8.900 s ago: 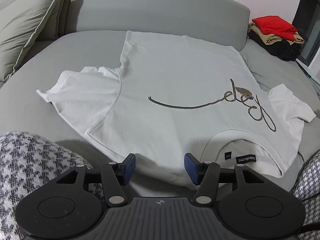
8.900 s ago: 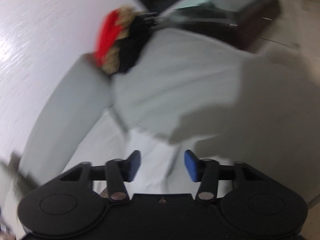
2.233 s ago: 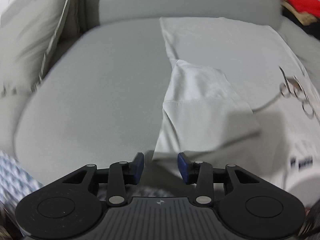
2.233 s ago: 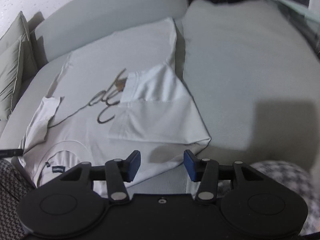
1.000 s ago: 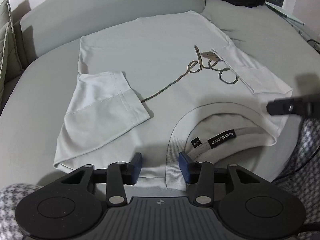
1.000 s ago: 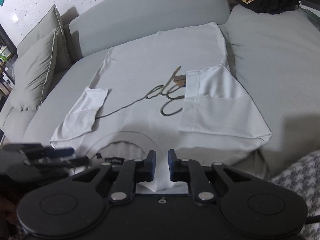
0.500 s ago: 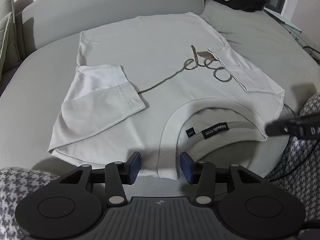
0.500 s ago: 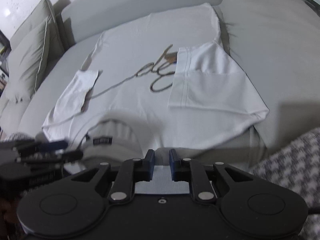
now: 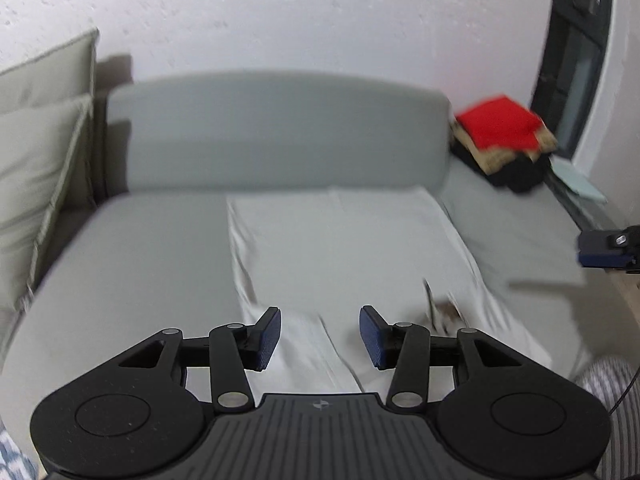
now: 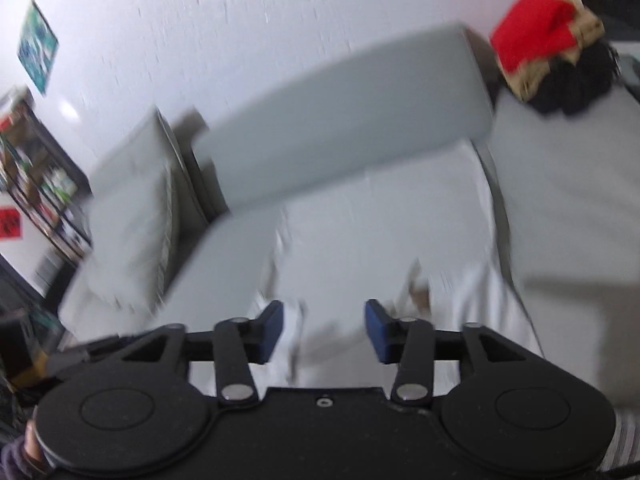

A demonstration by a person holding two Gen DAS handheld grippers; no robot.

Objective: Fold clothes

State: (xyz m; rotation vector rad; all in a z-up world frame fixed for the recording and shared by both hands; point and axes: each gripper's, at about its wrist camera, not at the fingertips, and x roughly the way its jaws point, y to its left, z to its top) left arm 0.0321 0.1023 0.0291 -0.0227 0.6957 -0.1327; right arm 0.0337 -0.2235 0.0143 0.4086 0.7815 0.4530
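A white T-shirt with a dark script print lies flat on the grey sofa seat, blurred by motion. My left gripper hovers open over the shirt's near part, above a folded-in sleeve, with nothing between its fingers. In the right wrist view the same T-shirt reaches to the backrest, and my right gripper stands open above it, holding nothing. One blue fingertip of the right gripper pokes in at the left view's right edge. The collar is hidden below both grippers.
A pile of folded clothes topped in red sits at the sofa's far right corner. Pale cushions lean at the left end. The backrest bounds the far side. A shelf stands further left.
The right gripper, nearly shut at the shirt's near edge half a second ago, now stands open. Both views have swung upward fast, and the collar has dropped out of sight.
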